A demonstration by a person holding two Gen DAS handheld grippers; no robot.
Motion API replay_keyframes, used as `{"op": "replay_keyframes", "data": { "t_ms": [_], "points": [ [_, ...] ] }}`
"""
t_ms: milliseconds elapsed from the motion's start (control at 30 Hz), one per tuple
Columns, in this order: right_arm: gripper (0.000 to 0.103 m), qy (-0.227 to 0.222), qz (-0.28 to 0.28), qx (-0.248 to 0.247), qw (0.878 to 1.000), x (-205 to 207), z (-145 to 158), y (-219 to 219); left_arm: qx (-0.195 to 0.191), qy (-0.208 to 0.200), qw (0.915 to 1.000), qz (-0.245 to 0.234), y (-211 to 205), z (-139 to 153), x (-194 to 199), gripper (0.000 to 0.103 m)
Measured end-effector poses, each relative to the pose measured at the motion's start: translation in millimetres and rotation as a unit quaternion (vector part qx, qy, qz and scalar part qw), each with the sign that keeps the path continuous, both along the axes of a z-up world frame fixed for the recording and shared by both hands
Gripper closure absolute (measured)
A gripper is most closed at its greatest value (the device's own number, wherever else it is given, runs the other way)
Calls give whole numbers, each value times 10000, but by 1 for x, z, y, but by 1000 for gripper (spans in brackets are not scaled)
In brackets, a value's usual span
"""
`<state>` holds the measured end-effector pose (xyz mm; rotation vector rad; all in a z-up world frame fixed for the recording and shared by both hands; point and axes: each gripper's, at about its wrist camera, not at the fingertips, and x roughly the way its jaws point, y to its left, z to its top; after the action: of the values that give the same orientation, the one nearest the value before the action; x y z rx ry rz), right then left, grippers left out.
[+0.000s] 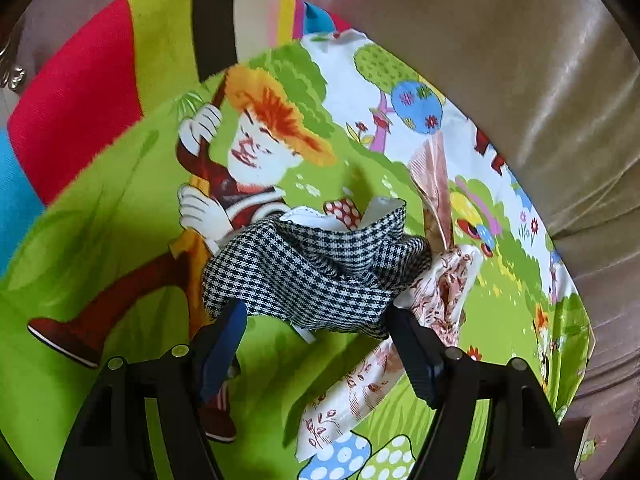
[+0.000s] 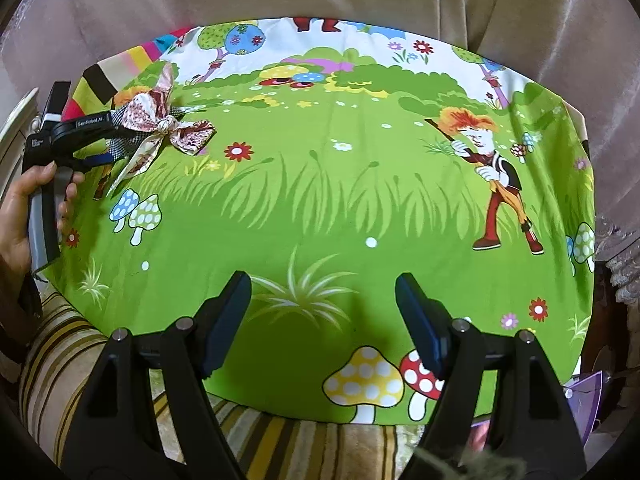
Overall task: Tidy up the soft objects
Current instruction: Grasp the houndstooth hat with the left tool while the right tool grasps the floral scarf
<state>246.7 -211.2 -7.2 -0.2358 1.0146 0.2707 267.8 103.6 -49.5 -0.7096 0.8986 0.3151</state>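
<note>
The right tongs point(image 2: 323, 308) hang spread and empty over bare cloth. The left tongs point(image 1: 316, 332), spread, straddle the bundled scarves point(image 1: 320, 268) without pinching; the bundle stretches across their gap, on the desk's point(image 2: 320, 208) left side.

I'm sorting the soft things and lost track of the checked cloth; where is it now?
The checked cloth lies bunched on the green cartoon sheet between the open left gripper's fingertips, against the floral ribbon; in the right wrist view it is far left.

Both wrist views steeply downward, near; shared: cartoon cloth point(image 1: 100, 240) and knotted scarf point(image 2: 160, 120).
</note>
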Motion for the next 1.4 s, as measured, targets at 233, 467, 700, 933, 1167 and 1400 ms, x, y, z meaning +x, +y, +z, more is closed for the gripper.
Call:
{"op": "replay_keyframes", "data": {
  "t_ms": [233,467,700,933,1167,1400],
  "points": [
    [26,40,110,-31,9999,1,-3,12,-719,-348,9960,390,22,0,1,23],
    [26,55,369,46,9993,4,-1,38,-482,-1,9978,464,15,-2,28,20],
    [26,-127,814,70,9966,7,9,78,4,455,9987,-216,-5,-13,33,65],
    [26,-14,1106,220,9936,29,2,116,-96,141,9994,-297,5,12,-7,72],
    [26,-106,1525,120,9882,52,-17,167,362,198,9986,-325,3,28,-51,72],
    [26,-267,1735,25,9845,81,-40,217,415,544,9971,-332,-5,3,-67,63]
  ]
}}
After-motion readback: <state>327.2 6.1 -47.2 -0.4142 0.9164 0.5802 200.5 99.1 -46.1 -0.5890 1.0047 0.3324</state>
